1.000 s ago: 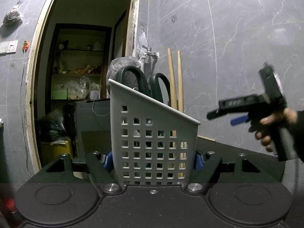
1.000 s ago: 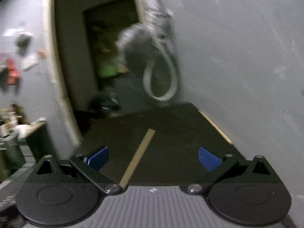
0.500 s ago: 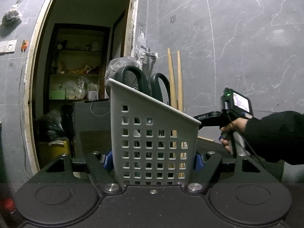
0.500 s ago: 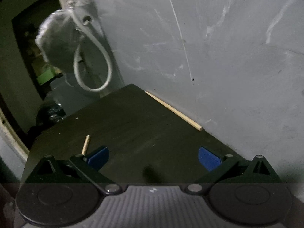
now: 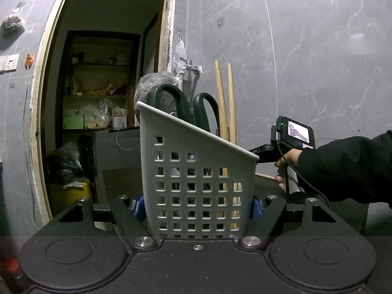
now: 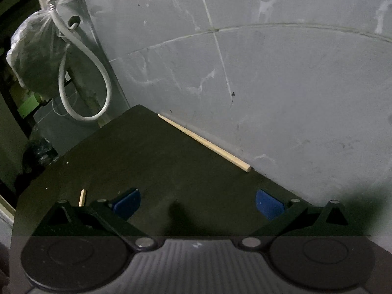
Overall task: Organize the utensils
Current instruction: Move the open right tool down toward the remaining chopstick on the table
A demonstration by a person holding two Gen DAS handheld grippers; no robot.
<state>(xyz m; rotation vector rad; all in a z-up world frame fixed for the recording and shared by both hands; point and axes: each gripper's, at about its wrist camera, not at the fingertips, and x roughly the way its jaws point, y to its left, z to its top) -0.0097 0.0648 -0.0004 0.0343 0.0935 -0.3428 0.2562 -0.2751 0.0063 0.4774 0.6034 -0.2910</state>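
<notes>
My left gripper (image 5: 197, 204) is shut on a grey perforated utensil holder (image 5: 196, 183), which stands upright between its blue pads. Black-handled scissors (image 5: 186, 107) and two wooden chopsticks (image 5: 226, 98) stick up out of the holder. My right gripper (image 6: 197, 203) is open with nothing between its blue pads (image 6: 127, 202), tilted down over the dark tabletop (image 6: 159, 161). One loose wooden chopstick (image 6: 203, 142) lies along the wall ahead of it. The tip of another chopstick (image 6: 82, 197) shows beside its left finger. In the left wrist view the right gripper's body (image 5: 291, 139) sits right of the holder.
A grey marbled wall (image 6: 269, 73) bounds the table at the back and right. A white hose (image 6: 80, 73) and a plastic bag (image 6: 31, 56) hang at the table's far corner by a tap. An open doorway (image 5: 98, 98) with cluttered shelves lies to the left.
The right gripper swung right and dipped toward the tabletop, bringing the chopstick by the wall into view ahead of it. The left gripper and the holder have not moved.
</notes>
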